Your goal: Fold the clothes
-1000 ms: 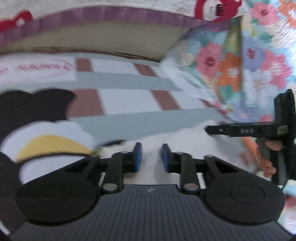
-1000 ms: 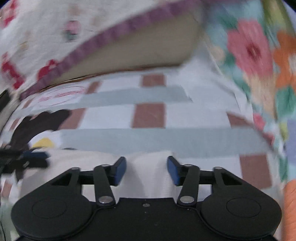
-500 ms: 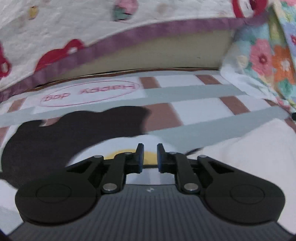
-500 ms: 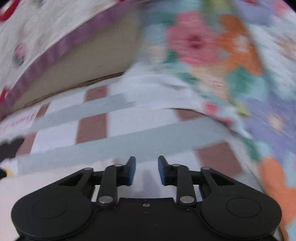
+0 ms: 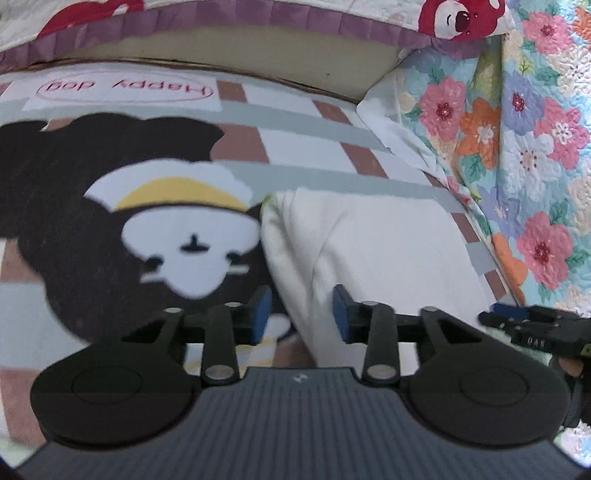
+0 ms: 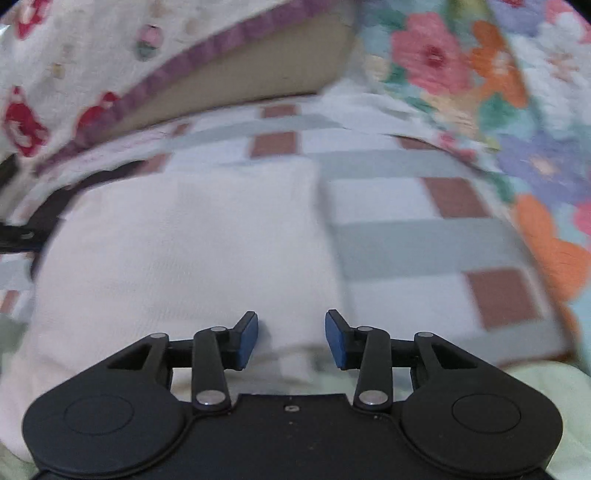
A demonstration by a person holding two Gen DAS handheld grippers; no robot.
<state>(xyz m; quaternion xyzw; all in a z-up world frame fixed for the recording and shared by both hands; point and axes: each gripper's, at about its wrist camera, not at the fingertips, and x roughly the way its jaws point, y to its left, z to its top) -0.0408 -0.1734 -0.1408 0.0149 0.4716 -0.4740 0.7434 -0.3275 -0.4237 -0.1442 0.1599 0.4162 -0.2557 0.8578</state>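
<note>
A folded white garment (image 5: 373, 251) lies flat on the checked bed sheet (image 5: 303, 140), beside the sheet's black cartoon dog print (image 5: 110, 206) and near the floral quilt (image 5: 517, 147). The left gripper (image 5: 301, 309) hangs over the garment's left edge, jaws just opened, part-spread, pads clear of the cloth. The right gripper (image 6: 291, 339) stands over the garment's near edge, jaws likewise just reopened, gripping nothing.

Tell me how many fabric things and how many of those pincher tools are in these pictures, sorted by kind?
Clothes: 1, the cream garment
Bed covers: 3, the checked dog sheet, the floral quilt and the white bear-print blanket
Grippers: 2, the left gripper and the right gripper, both open
Total: 6
</note>
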